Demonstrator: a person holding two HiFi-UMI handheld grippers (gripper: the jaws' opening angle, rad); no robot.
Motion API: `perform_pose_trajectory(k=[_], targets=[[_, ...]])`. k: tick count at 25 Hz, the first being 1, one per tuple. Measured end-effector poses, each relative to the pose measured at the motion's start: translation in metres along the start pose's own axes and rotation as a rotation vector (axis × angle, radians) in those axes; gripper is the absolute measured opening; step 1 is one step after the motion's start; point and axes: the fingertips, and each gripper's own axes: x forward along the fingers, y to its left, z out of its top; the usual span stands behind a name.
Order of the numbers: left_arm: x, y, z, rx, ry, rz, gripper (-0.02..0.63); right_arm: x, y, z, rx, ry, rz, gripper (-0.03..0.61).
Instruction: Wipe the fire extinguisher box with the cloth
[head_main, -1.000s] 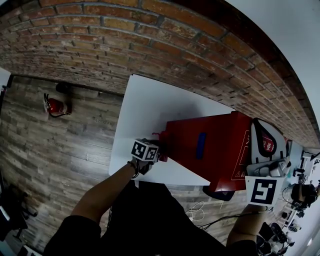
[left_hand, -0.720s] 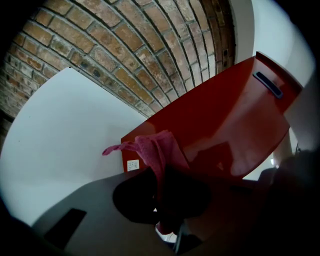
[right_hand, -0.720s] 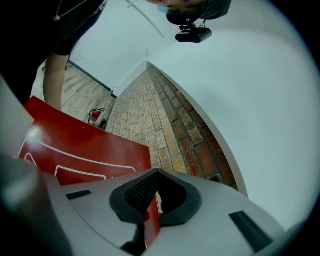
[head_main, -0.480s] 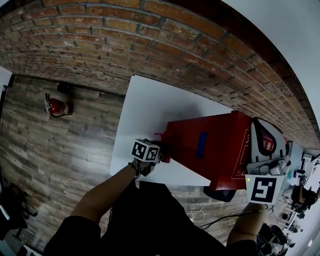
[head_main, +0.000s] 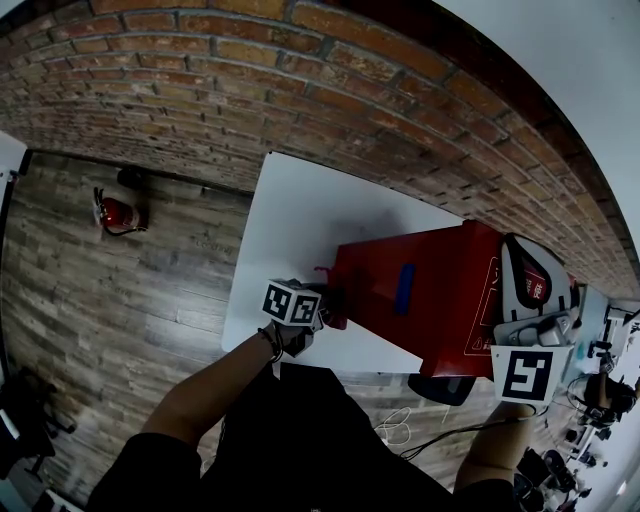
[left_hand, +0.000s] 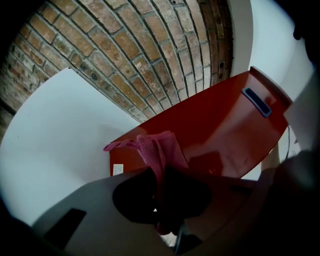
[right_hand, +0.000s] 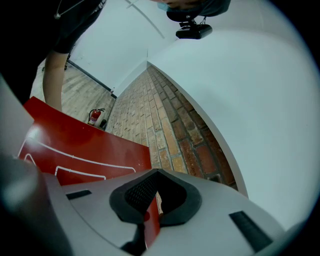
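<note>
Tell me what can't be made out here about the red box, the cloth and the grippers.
- White print on the fire extinguisher box end, head view: too small, and partly covered by the right gripper.
- Lower part of the cloth, left gripper view: hidden between the pads of the left gripper.
- Small white label on the box, left gripper view: too small to read.

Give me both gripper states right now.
Left gripper: closed, holding the pink cloth.
Right gripper: closed on an edge of the fire extinguisher box.
</note>
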Motion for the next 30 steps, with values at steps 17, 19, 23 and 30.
perform_pose_trajectory(k=[17,19,23,30], targets=[[-0.014,-0.039,0.015,-0.033,-0.048,-0.061,0.067,-0.001,0.000,0.000,-0.007,0.000,0.001,0.018],[-0.016,-0.044,0.017,-0.037,-0.055,-0.066,0.067,0.000,0.000,0.001,-0.004,-0.003,-0.001,0.018],[-0.019,-0.051,0.021,-0.049,-0.069,-0.082,0.067,0.000,0.000,0.000,-0.004,0.002,-0.001,0.018],[-0.026,-0.071,0.029,-0.065,-0.096,-0.120,0.067,0.000,0.000,0.001,-0.008,0.002,0.000,0.018]])
